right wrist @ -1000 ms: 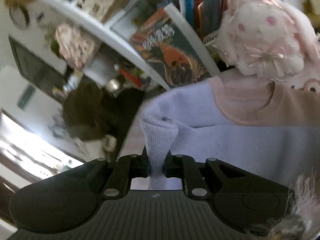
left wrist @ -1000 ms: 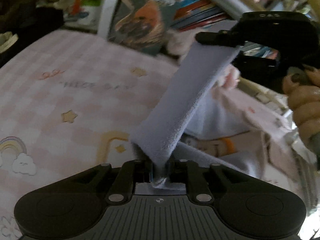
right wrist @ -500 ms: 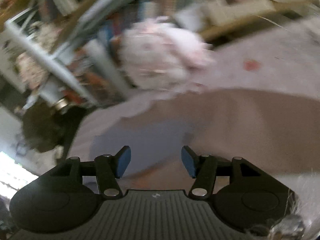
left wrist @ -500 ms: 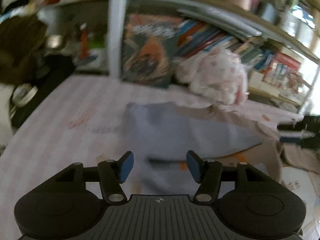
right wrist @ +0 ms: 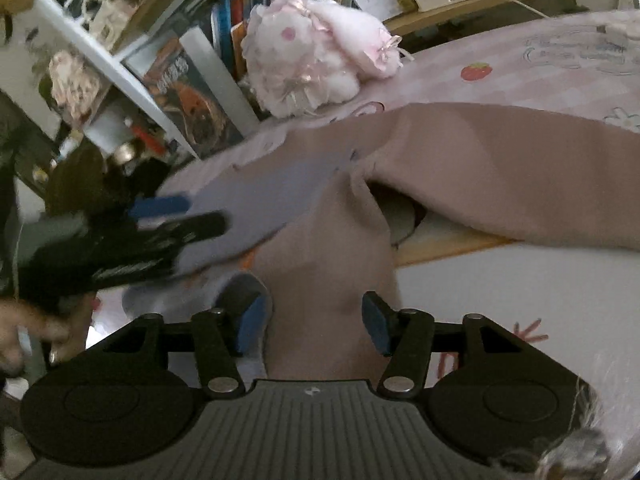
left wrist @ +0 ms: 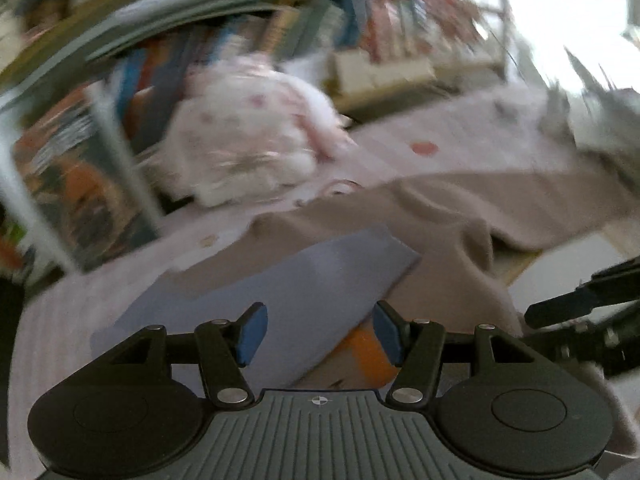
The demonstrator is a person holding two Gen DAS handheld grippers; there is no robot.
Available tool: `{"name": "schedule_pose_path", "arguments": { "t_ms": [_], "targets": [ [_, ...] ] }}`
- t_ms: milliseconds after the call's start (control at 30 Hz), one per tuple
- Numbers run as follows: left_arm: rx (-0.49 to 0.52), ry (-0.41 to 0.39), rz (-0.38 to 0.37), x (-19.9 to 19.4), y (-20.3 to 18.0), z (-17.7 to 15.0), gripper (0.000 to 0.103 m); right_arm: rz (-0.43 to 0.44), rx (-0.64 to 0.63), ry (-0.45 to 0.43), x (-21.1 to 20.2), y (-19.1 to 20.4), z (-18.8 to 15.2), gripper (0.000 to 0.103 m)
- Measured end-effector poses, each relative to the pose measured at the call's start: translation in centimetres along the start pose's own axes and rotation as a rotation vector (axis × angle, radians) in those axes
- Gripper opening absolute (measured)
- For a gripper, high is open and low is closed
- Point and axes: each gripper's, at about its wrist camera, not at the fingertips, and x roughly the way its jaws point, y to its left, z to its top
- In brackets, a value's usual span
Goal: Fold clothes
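A sweatshirt lies on the pink checked bed sheet. Its lavender sleeve (left wrist: 280, 280) is folded across the dusty-pink body (left wrist: 460, 216). In the right wrist view the lavender sleeve (right wrist: 264, 192) lies left of the pink sleeve (right wrist: 332, 264), and the pink body (right wrist: 500, 168) stretches right. My left gripper (left wrist: 318, 334) is open and empty above the lavender sleeve; it also shows blurred in the right wrist view (right wrist: 160, 220). My right gripper (right wrist: 310, 326) is open and empty over the pink sleeve; its tip shows in the left wrist view (left wrist: 580, 304).
A pink plush toy (right wrist: 316, 52) sits at the back of the bed against a bookshelf (right wrist: 192, 52) full of books. The pink checked sheet (right wrist: 520, 64) extends right. A white printed cloth (right wrist: 500, 288) lies at the front right.
Both grippers let go of the lavender sleeve and opened. The sleeve now lies flat across the sweatshirt. Both grippers have swung to the right.
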Motion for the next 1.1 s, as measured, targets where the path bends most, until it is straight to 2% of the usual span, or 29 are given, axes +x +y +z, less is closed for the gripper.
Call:
{"name": "schedule_pose_path", "arguments": {
  "t_ms": [100,167,300,433,500,533,567,600,667,700,767,867,967,1100],
  "targets": [
    [0.129,0.022,0.013,2.3,-3.1,0.7,0.059,-0.072,-0.013,0.002,0.1,-0.3,-0.6,0.04],
    [0.198,0.025,0.046,3.6,-4.8,1.1,0.059,-0.078,0.01,-0.009,-0.1,-1.0,-0.7,0.034],
    [0.257,0.008,0.114,5.3,-6.2,1.6,0.055,-0.129,0.01,-0.031,-0.5,-1.6,-0.9,0.034],
    [0.302,0.006,0.13,6.8,-6.7,1.5,0.051,-0.14,-0.003,-0.014,-0.5,-2.1,-1.0,0.035],
    [0.324,-0.003,0.118,6.8,-6.9,1.4,0.037,-0.148,-0.031,-0.006,-0.4,-1.8,-1.0,0.035],
    [0.331,0.002,0.1,6.8,-6.9,1.4,0.016,-0.157,-0.053,-0.002,-0.3,-1.5,-1.0,0.035],
    [0.319,0.009,0.1,6.8,-6.7,1.5,0.009,-0.161,-0.076,0.005,-0.2,-1.3,-1.1,0.033],
    [0.276,-0.01,0.11,6.5,-6.0,1.5,0.008,-0.171,-0.107,0.015,-0.1,-0.9,-1.2,0.028],
    [0.082,-0.081,0.14,4.6,-2.9,1.7,0.008,-0.201,-0.169,0.027,0.1,-0.3,-1.5,0.014],
    [-0.02,-0.118,0.154,3.4,-0.9,1.7,0.007,-0.219,-0.197,0.026,0.1,-0.1,-1.7,0.011],
    [-0.214,-0.19,0.178,0.5,3.2,1.3,0.007,-0.224,-0.202,0.017,0.0,-0.1,-2.0,0.009],
    [-0.449,-0.268,0.237,-4.6,10.3,-1.1,0.007,-0.232,-0.189,0.008,0.0,-0.2,-2.2,0.008],
    [-0.619,-0.283,0.336,-8.5,17.2,-4.6,0.007,-0.247,-0.179,0.003,0.0,0.0,-2.2,0.008],
    [-0.725,-0.237,0.495,-11.5,24.5,-10.1,0.007,-0.276,-0.142,-0.009,0.1,0.3,-2.3,0.008]
  ]
}}
